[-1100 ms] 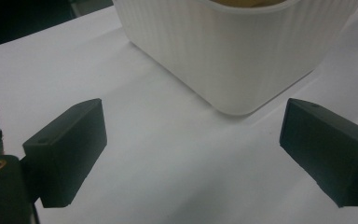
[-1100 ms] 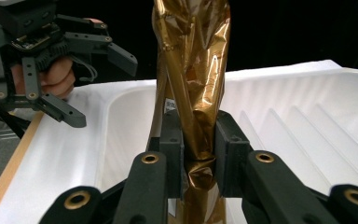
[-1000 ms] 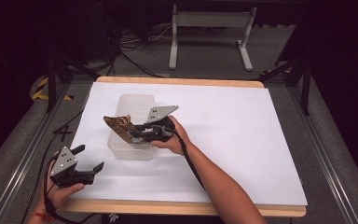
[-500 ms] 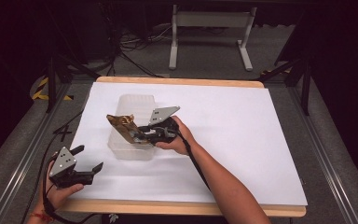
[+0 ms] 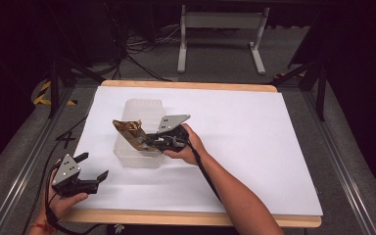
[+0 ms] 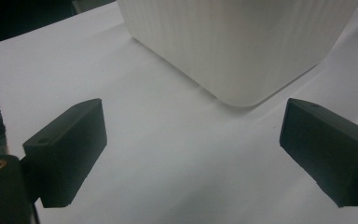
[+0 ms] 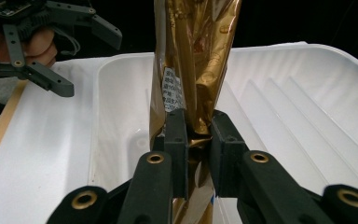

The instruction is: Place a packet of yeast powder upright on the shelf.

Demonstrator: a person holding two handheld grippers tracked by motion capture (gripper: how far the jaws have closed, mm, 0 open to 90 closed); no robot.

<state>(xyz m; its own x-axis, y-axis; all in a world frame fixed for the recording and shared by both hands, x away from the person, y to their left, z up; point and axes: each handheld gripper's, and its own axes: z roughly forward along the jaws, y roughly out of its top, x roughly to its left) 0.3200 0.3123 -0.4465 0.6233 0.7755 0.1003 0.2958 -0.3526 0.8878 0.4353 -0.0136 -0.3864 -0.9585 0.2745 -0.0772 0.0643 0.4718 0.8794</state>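
A white-covered surface (image 5: 254, 142) stands in a dark room. On it, at ten o'clock from centre, sits a translucent tub (image 5: 142, 110). Above the tub the right gripper (image 5: 149, 142), fingers clamped on a gold packet (image 5: 129, 131), has barely shifted. At seven o'clock the left gripper (image 5: 92, 166) stays put, fingers apart.

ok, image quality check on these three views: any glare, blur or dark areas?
High view: the white paper-covered table is bright, the surroundings nearly black. Left gripper view: soft focus on the translucent ribbed plastic bin, with a faint shadow beneath it. Right gripper view: specular glare on the crinkled gold foil packet, its small label text blurred; black background behind.
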